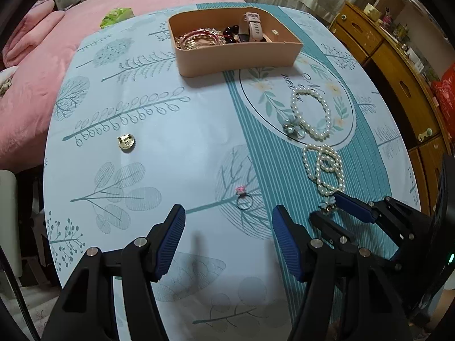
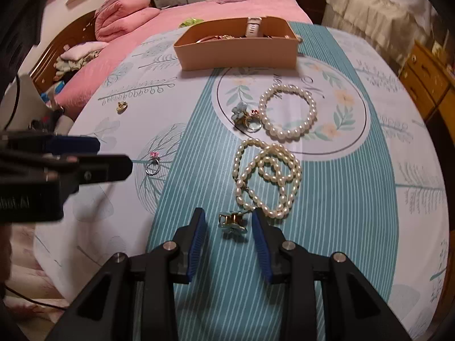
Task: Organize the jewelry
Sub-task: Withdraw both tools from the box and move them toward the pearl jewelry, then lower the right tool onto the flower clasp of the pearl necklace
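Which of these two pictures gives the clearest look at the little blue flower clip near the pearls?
The right wrist view: the blue flower clip lies close up, unobstructed, between the open right gripper fingers. In the left wrist view the clip is small and partly hidden behind that gripper.

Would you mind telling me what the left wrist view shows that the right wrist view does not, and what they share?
Only the left wrist view looks down into the box: dark beads and a gold dish. Only the right wrist view shows the flower clip plainly between the right gripper pads, untouched. Both show the pearl bracelet, pearl necklace and pink ring.
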